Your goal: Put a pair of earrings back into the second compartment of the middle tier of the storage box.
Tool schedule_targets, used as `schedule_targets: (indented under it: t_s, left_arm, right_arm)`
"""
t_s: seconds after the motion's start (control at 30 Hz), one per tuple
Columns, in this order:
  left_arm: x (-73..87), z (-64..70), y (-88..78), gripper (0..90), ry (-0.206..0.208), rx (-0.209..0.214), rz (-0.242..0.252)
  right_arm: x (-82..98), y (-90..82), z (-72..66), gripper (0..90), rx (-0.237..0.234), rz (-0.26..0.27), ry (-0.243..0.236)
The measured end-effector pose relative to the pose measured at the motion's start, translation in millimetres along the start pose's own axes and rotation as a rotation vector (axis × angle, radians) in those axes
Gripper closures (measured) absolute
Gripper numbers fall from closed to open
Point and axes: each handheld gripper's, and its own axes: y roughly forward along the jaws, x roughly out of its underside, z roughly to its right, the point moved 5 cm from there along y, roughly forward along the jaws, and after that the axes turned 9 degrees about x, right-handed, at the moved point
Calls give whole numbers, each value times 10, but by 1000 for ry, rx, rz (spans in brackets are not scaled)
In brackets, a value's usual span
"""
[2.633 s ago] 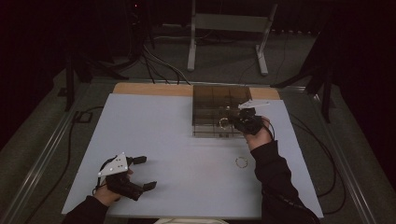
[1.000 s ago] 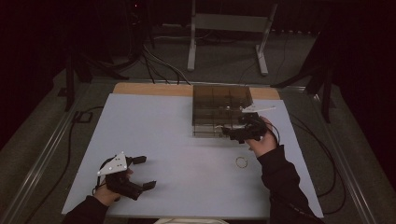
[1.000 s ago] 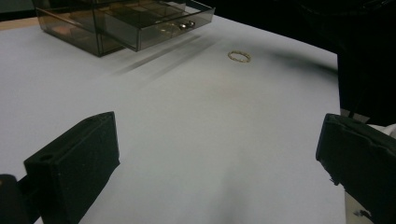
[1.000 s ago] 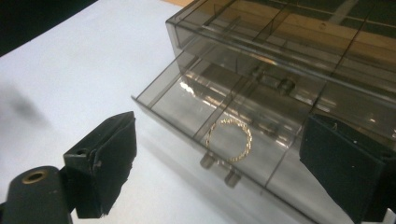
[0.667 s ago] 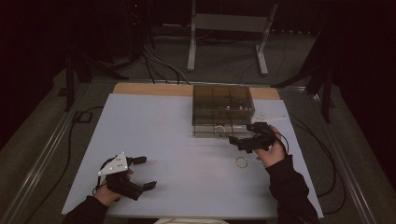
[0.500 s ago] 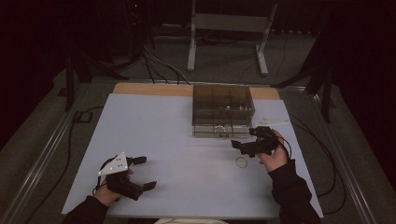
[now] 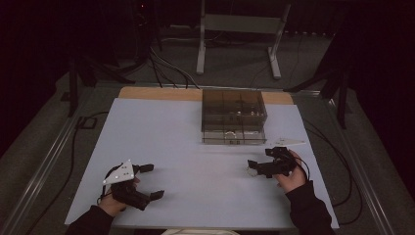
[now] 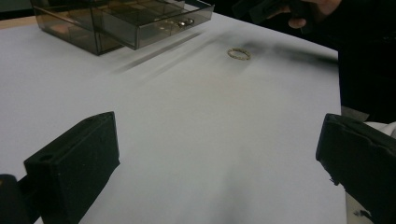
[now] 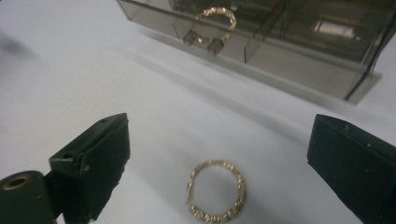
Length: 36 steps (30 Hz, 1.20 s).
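Two grippers were over the white table (image 7: pixel 195 147). At about four o'clock on it, the right gripper (image 7: pixel 255 168) hovered low above a gold ring (image 9: pixel 216 190), which lay flat on the table between its jaws. Those jaws stood wide apart, had just closed a little, and touched nothing. At twelve o'clock from the ring sat a smoky clear box (image 9: pixel 299 32), a second gold ring (image 9: pixel 217 18) against its front. At seven o'clock the left gripper (image 7: pixel 150 181) rested, jaws spread wide and empty.
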Motion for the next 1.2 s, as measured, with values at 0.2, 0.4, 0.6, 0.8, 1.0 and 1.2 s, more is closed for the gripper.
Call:
schedule_targets:
  t_s: [0.2,0.4,0.6,0.8,1.0,1.2]
  left_arm:
    - [-2,2,-1,4,2,-1,0]
    - [-2,2,-1,4,1,0,-1]
    - [-1,1,3,4,0,1,-2]
    - [-5,5,1,4,2,0,-2]
    - [-1,0,3,4,1,0,-3]
    - [0,1,5,4,1,0,-4]
  right_arm:
    - [153,-13,20,133,28,-12,28]
    - [278,-9,35,284,87,-37,45]
    - [384,14,18,536,111,-60,32]
    - [409,77,64,639,147,-67,58]
    - [428,141,3,706,178,-100,4]
    - [423,152,-56,767,227,-114,-62]
